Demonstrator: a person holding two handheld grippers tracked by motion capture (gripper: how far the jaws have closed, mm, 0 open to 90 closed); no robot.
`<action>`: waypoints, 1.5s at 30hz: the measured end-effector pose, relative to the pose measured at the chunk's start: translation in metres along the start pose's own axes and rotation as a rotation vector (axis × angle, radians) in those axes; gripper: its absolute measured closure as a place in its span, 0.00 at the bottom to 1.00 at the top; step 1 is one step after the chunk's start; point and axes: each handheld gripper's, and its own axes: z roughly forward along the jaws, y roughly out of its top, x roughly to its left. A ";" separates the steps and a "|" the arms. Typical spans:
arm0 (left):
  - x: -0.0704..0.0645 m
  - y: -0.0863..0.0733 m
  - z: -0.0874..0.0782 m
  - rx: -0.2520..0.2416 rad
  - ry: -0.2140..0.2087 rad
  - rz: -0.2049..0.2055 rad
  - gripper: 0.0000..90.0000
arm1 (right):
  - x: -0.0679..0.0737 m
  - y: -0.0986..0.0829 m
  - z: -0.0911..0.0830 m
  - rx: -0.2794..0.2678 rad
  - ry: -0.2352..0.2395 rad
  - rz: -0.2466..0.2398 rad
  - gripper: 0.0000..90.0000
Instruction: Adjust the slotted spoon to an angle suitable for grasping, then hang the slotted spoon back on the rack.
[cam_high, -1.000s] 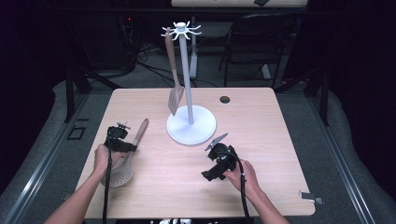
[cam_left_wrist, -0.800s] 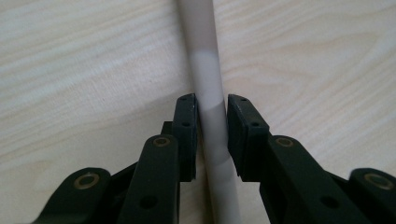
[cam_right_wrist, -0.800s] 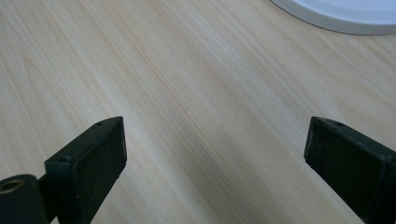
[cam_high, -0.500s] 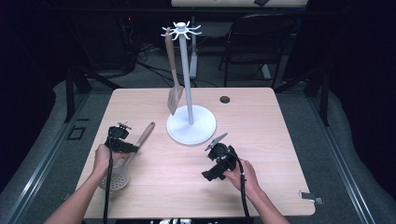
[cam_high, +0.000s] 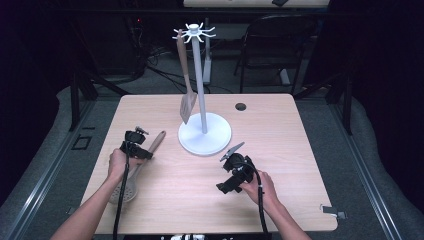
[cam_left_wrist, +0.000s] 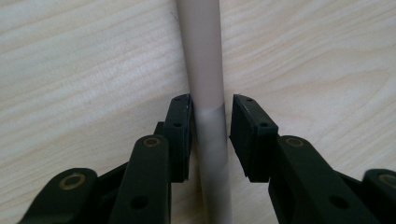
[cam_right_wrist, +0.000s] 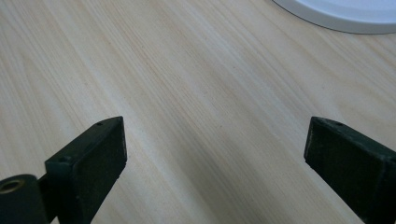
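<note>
A beige slotted spoon (cam_high: 156, 140) lies flat on the wooden table (cam_high: 280, 130) at the left, its perforated head toward the front edge. My left gripper (cam_high: 136, 147) is down over its handle (cam_left_wrist: 201, 56). The two pads sit against the handle's sides, with barely a sliver on the right; the left gripper (cam_left_wrist: 211, 135) is shut on it. A white hook stand (cam_high: 204, 135) rises mid-table with a wooden spatula (cam_high: 186, 80) hanging from a hook. My right gripper (cam_high: 229, 174) hovers open over bare wood just in front of the stand's base (cam_right_wrist: 336, 14), its jaws (cam_right_wrist: 215, 154) wide apart and holding nothing.
A small black round disc (cam_high: 240, 106) is set in the table behind the stand to the right. A dark chair (cam_high: 280, 45) and cables stand beyond the far edge. Bare wood stretches across the right half and the front middle of the table.
The spoon's handle has swung slightly to the right under my left gripper and now lies still. My right gripper has hardly moved.
</note>
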 end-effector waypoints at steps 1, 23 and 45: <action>0.000 0.000 0.000 0.003 0.004 0.003 0.77 | 0.000 0.000 0.000 -0.002 0.000 0.000 0.06; 0.003 -0.005 -0.013 -0.074 -0.026 0.011 0.83 | -0.002 -0.001 0.000 0.005 0.002 0.007 0.06; 0.003 -0.001 -0.054 -0.195 -0.053 0.051 0.84 | -0.003 0.000 0.000 0.010 -0.003 0.009 0.06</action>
